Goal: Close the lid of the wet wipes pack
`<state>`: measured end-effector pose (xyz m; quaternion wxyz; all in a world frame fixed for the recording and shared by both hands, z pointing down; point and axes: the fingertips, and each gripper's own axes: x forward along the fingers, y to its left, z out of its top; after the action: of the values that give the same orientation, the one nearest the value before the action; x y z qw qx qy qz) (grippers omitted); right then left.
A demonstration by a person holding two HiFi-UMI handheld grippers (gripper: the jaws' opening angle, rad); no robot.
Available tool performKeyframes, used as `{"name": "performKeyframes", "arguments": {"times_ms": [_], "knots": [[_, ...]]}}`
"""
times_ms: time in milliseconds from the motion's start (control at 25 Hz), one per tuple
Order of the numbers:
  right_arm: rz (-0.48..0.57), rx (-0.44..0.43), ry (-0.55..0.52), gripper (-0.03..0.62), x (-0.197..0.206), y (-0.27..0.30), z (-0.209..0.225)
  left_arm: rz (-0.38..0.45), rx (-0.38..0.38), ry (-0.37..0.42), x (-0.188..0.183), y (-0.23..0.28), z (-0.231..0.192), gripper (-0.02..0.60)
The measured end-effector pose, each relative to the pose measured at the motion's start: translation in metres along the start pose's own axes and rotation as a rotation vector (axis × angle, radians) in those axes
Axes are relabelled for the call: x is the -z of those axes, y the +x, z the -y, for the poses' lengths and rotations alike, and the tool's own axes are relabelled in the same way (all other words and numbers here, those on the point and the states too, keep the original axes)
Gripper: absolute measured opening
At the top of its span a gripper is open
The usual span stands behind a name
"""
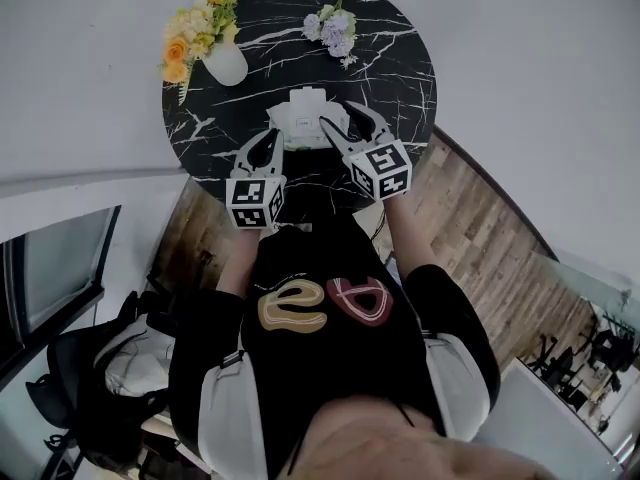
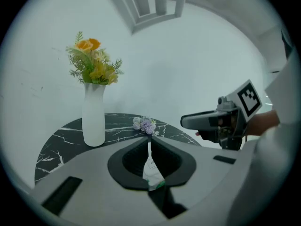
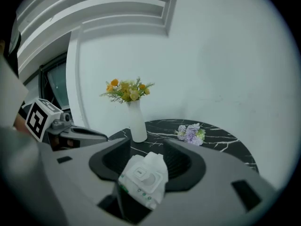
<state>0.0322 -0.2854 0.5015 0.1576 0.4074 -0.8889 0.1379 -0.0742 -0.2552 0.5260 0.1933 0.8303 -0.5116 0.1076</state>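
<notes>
**A:** Found the wet wipes pack [image 1: 300,120] where?

**B:** Lay flat on the round black marble table [image 1: 400,58], between its middle and its near edge, lid face up. Could not tell whether the lid was pressed fully down.

**A:** And the right gripper [image 1: 342,118]?

**B:** Hung over the pack's right side, pointed toward the far edge. Had its fingers [image 3: 188,163] spread wide. Showed the pack in the gap between them, in the right gripper view, with neither pad pressing on it.

**A:** Left gripper [image 1: 268,136]?

**B:** Sat by the pack's near left corner. Kept its fingers [image 2: 127,160] pressed together, tips meeting, pinching nothing. Showed only a sliver of the pack through the slit behind the tips.

**A:** Noticed anything else on the table?

**B:** Saw a white vase [image 1: 226,63] of yellow and orange flowers [image 1: 190,33] upright at the far left edge. Also spotted a small bunch of purple flowers [image 1: 333,28] lying near the far edge, well apart from the pack.
</notes>
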Motion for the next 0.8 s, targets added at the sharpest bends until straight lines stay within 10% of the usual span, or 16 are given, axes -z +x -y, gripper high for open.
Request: {"name": "performKeyframes", "arguments": {"times_ms": [800], "knots": [[0.061,0.189,0.082,0.125,0.051,-0.068,-0.073,0.105,0.071,0.08,0.008,-0.074,0.039,0.025]]}}
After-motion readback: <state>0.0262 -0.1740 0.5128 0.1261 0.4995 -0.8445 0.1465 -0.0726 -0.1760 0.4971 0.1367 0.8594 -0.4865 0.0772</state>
